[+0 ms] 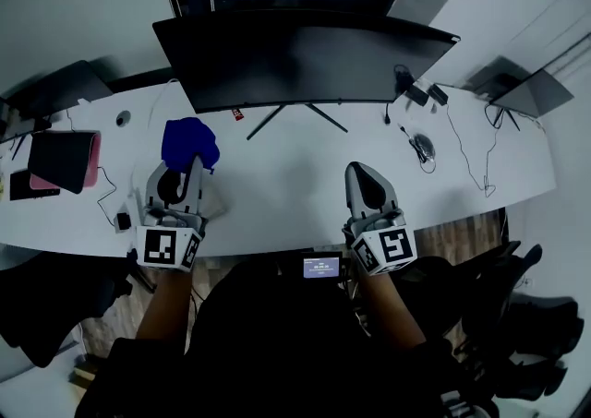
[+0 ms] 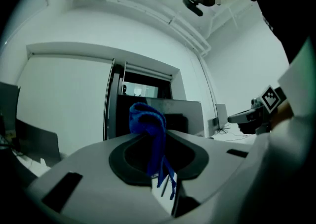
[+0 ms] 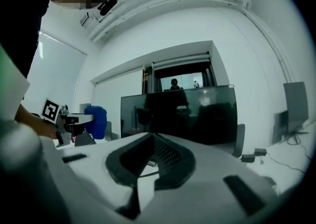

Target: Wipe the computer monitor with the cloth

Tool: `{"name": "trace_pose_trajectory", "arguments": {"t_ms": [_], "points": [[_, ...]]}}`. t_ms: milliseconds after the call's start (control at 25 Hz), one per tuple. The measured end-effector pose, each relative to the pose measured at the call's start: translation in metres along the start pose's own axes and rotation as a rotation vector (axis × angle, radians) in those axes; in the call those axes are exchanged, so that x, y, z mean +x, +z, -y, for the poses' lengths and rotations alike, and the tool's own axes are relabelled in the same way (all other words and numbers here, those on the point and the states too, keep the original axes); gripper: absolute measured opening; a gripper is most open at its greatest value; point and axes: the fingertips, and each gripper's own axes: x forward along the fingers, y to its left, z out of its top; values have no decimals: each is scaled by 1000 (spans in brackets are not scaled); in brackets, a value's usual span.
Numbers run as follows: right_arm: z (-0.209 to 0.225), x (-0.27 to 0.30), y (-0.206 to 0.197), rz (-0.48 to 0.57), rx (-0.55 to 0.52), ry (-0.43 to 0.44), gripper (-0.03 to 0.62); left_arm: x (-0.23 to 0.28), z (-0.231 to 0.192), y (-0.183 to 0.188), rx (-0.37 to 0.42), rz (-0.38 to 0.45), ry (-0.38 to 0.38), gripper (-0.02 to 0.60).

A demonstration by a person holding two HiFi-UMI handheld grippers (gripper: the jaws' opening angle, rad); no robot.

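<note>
Left gripper (image 1: 189,170): I have it pinched on the blue cloth (image 1: 188,141), over the white desk (image 1: 286,195).
Right gripper (image 1: 362,172): jaws together, nothing in them.
Monitor (image 1: 295,61): dark, behind the cloth.
Small screen (image 1: 320,267): words too tiny to read.

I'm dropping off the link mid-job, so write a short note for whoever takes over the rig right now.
Left gripper: shut on the blue cloth, which bunches out past its tips.
Right gripper: shut, nothing between its jaws, held over the white desk.
Monitor: upright on its stand at the back of the desk, screen dark. The cloth is in front of its left part and not touching it.
Done: cloth picked up.
Left: bring the cloth to the screen and wipe across it. No wipe marks can be made out, so treat the whole screen as unwiped.
</note>
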Motion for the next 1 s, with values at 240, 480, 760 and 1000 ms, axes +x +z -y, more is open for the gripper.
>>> {"name": "trace_pose_trajectory", "arguments": {"t_ms": [240,480,760,1000], "points": [[-4,-29,-12,-15,5,-42,3,-24,35,-40,-75,-71,-76,61],[-19,-70,-21,-1,28,-55,3,-62,60,-52,-93,-83,-94,63],[-51,-158,-42,-9,63,-53,3,-136,98,-49,-161,-74,-81,63],[-81,-240,-62,-9,89,-94,3,-214,140,-42,-159,-77,-89,64]]}}
